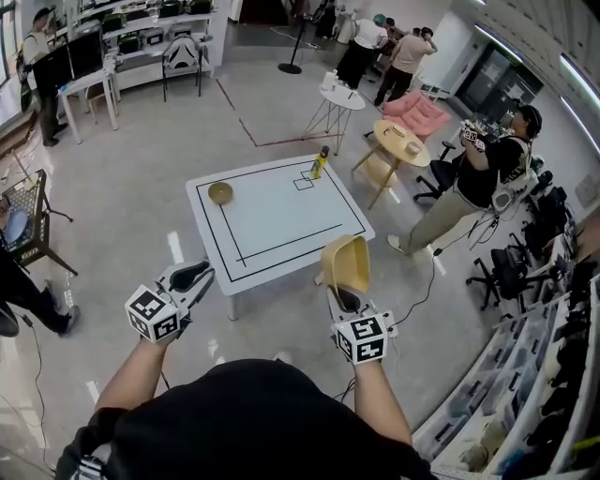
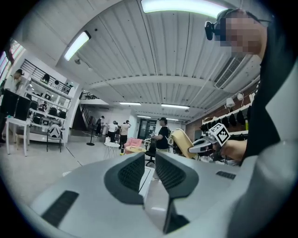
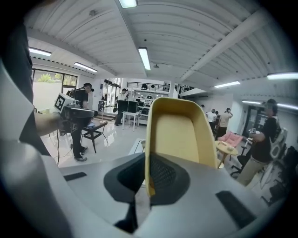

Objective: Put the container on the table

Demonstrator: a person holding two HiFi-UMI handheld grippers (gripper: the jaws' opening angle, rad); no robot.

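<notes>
The yellow container (image 1: 345, 262) is clamped by 1 wall in the right gripper (image 1: 343, 298). The left gripper (image 1: 195, 275) is held slightly parted and empty. The table (image 1: 281, 225) is seen ahead of the 2.

We are in a big open lab: a white table (image 1: 281, 225) marked with black tape lines, shelves (image 1: 155, 28) of equipment at the back, office chairs (image 1: 511, 267), cables (image 1: 427, 284) across the shiny floor (image 1: 141, 216), strip lights (image 2: 77, 44) overhead, and another person (image 1: 483, 178) carrying recording gear.
</notes>
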